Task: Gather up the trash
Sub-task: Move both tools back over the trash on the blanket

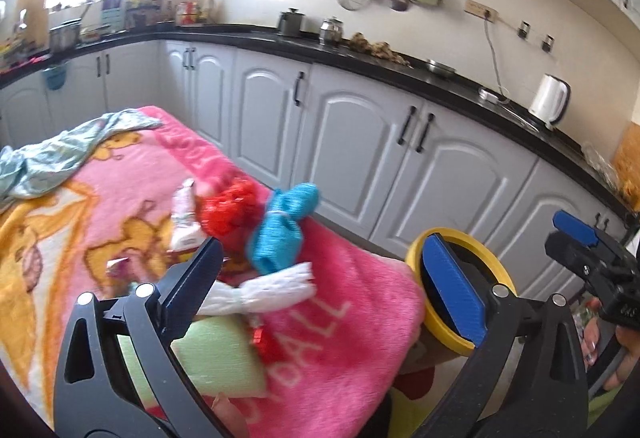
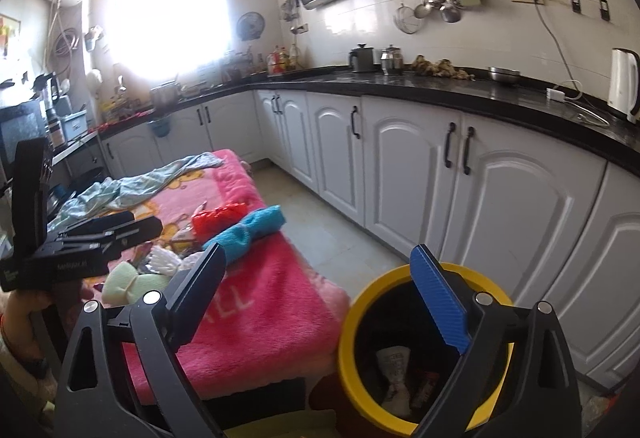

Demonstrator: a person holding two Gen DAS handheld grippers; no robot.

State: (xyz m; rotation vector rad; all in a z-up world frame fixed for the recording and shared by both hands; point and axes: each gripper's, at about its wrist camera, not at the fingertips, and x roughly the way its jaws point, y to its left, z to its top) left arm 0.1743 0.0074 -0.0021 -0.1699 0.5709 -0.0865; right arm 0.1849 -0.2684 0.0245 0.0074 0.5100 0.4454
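Both grippers stand wide open with nothing between their fingers. The left gripper (image 1: 324, 278) hangs over the near end of a surface draped in a pink blanket (image 1: 344, 322), while the right gripper (image 2: 320, 294) sits beside it above the yellow-rimmed bin (image 2: 352, 370) that stands on the floor just off the blanket's edge.

The bin already holds some rubbish: a crumpled pale wrapper (image 2: 394, 370) and something dark beside it. The rest of the trash lies bunched on the blanket: a red crinkled piece (image 1: 232, 210), a blue crinkled piece (image 1: 280, 226) touching it, a white twisted piece (image 1: 260, 290) nearer the left fingers, a pale green pad (image 1: 216, 354) partly under them, and small wrappers (image 1: 184, 218) further back. A light blue cloth (image 1: 60, 154) lies at the far end, well apart from the pile.

The next pick looks like the job, and the white piece is the closest candidate for the left gripper. To do it well, I would bring the fingers down astride its pinched middle, where it is narrowest, and close there so the fluffy ends do not slip out. The pieces touch one another, so come in from above rather than sweeping sideways, or the red and blue ones may be pushed off the blanket's edge. Avoid pinching the plush blanket itself; lifting it would drag the whole pile.
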